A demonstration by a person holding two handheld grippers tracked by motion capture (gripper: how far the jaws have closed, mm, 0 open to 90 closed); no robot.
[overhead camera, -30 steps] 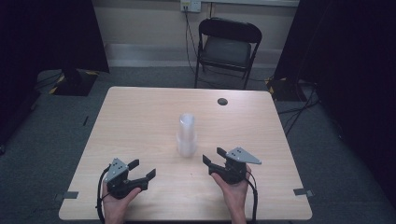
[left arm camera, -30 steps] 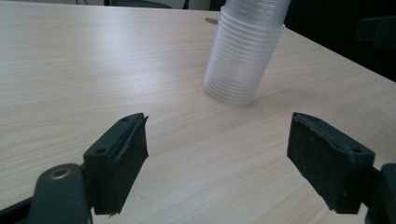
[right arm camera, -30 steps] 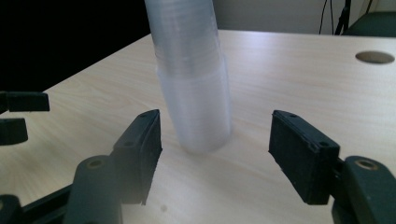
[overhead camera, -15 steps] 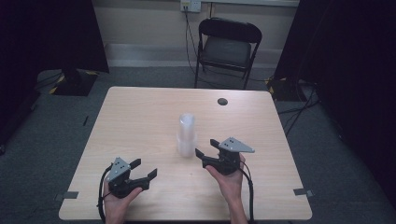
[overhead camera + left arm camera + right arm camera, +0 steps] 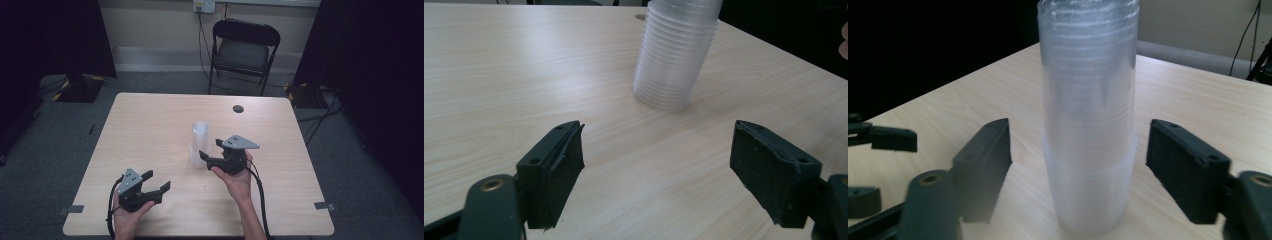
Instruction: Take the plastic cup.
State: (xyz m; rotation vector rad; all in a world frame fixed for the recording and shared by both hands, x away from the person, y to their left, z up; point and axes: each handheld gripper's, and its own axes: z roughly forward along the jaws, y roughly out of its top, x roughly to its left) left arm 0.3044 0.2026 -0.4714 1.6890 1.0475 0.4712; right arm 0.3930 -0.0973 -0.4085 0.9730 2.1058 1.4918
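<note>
Stack of clear plastic cups: light, thin-walled, crushable, tippy; grip low; right gripper just opening, straddling it untouched.

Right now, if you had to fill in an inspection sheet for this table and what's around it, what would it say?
Surface: pale wooden table, bare apart from the items below.
Job's things: upright stack of clear plastic cups near the middle.
Clutter: small dark round thing near the far edge; cannot tell what it is.
Grippers: left gripper open, resting near the front edge, apart from the stack. Right gripper open, jaws just been opening, stack between them with gaps on both sides.
Cables: black cable trails from the right gripper; another from the left.
Surroundings: black folding chair behind the table, wall socket, dark curtains, grey carpet.
</note>
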